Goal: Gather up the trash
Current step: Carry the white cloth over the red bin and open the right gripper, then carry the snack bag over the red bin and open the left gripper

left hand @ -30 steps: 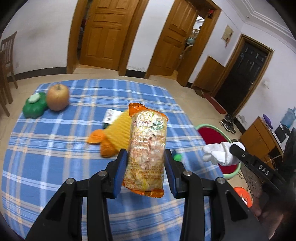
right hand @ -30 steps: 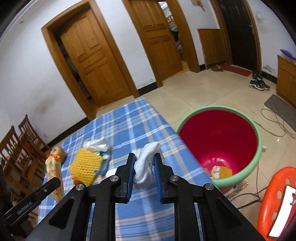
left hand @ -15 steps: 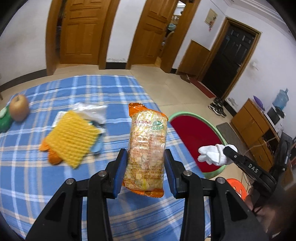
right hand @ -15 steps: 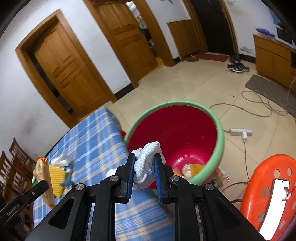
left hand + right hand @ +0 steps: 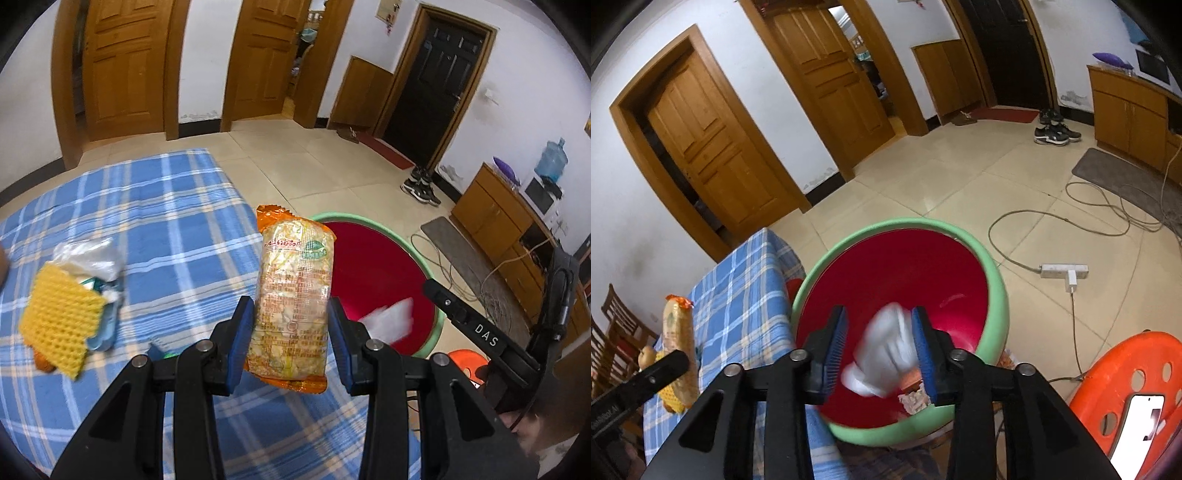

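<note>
The orange-edged snack packet stands upright, pinched at its lower half. At its 3 o'clock sits the red bin with a green rim, scraps at its bottom. A white crumpled tissue, blurred, hangs over the bin's opening.

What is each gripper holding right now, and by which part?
The left gripper clamps the snack packet by its lower half. The right gripper has just opened, holding nothing; the white tissue wad is dropping between its fingers.
</note>
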Motion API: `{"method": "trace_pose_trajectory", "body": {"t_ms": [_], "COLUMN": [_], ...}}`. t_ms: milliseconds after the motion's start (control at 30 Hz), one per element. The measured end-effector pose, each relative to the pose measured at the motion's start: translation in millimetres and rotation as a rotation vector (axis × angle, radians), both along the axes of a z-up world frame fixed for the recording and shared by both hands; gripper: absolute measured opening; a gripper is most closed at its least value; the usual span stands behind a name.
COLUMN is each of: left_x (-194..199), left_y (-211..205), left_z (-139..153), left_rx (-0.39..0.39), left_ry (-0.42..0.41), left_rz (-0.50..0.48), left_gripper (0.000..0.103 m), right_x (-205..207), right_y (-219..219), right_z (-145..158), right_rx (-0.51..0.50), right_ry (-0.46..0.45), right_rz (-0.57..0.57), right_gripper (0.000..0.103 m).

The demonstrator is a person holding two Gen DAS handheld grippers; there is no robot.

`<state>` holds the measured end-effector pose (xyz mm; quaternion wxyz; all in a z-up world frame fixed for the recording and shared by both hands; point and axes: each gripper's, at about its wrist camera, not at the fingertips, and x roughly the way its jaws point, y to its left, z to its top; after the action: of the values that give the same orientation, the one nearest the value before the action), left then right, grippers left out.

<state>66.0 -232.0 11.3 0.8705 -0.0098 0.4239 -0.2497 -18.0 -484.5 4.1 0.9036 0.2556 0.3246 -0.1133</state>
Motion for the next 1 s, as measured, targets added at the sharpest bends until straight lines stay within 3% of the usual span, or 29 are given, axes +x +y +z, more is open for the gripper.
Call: {"method": "trace_pose_trajectory", "body": {"t_ms": [433, 533, 567, 633, 1000], "left_x": [18.1, 19.4, 19.8, 18.9, 16.4], "left_y": [-62.7, -74.3, -75.8, -79.4, -66.9], "left_z": [-30.4, -31.9, -31.7, -30.4, -20.3], "left_rx": [0.047, 0.068, 0.069, 0.068, 0.061], "left_ry": [0.053, 0.030, 0.023, 0.008, 0.001], "left_rz": [-0.100, -0.118, -0.116, -0.118, -0.082], "left_gripper": [0.040, 0.049, 0.055, 0.058, 0.058], "right_x": [-25.6, -30.7, -31.7, -32.4, -31.4], "right_y": [-29.0, -35.9, -37.8, -40.4, -34.1], "right_z": [8.3, 10.3, 10.8, 10.8, 9.8], "right_rx": [0.066, 0.073, 0.074, 0.080, 0.091], "right_ry": [-0.037, -0.045, -0.047, -0.047, -0.038], "right_rz": [-0.083, -0.105, -0.111, -0.114, -0.082], "right_gripper": [0.042, 0.042, 0.043, 0.043, 0.043]}}
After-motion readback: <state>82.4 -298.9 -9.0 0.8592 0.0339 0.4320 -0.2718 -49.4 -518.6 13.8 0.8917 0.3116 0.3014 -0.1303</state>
